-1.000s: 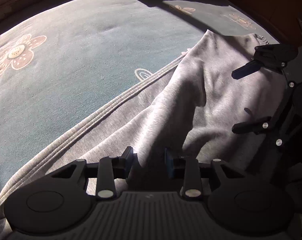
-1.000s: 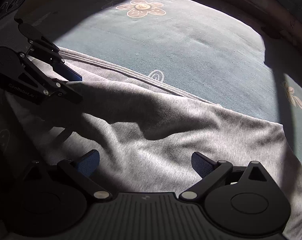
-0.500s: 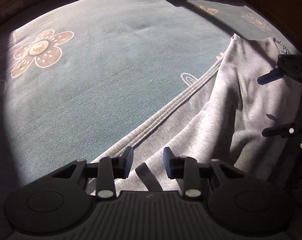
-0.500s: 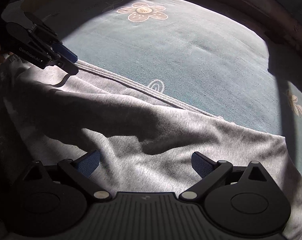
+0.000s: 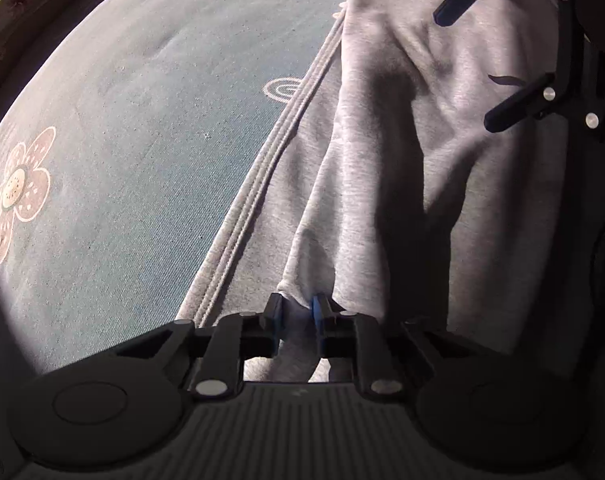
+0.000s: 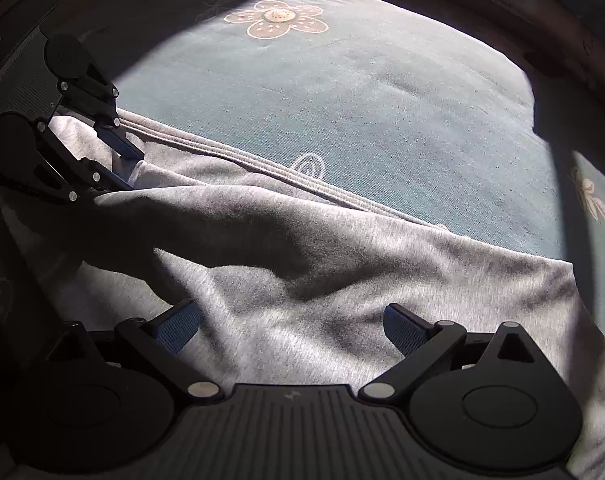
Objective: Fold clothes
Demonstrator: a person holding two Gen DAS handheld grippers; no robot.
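Grey cloth [image 5: 382, 184] lies spread on a blue-green sheet [image 5: 142, 140]. It is one piece of soft clothing, with a stitched hem [image 5: 258, 184] along the side next to the bare sheet.

One left gripper [image 5: 296, 316] points down at the cloth. Its two fingers have just been closing, and now they pinch a small fold of the cloth between their blue pads [image 5: 315, 312]. The fold stands up a little where they squeeze it, just beside the hem. In the right wrist view the left gripper [image 6: 124, 172] shows at the far left end of the cloth, biting its edge.

One right gripper [image 6: 290, 322] hangs over the middle of the cloth. Its two fingers [image 6: 406, 328] stand wide apart. Nothing is held between them, only flat cloth under them. I cannot tell if the tips touch the cloth. In the left wrist view the right gripper [image 5: 478, 56] sits at the top right, over the cloth, its fingers spread.

Two flowers [image 6: 276, 20] are printed on the sheet beyond the hem, one big and one at the right edge. One small arch shape [image 6: 308, 166] peeks out right at the hem.

Dark shadows fall across the cloth.
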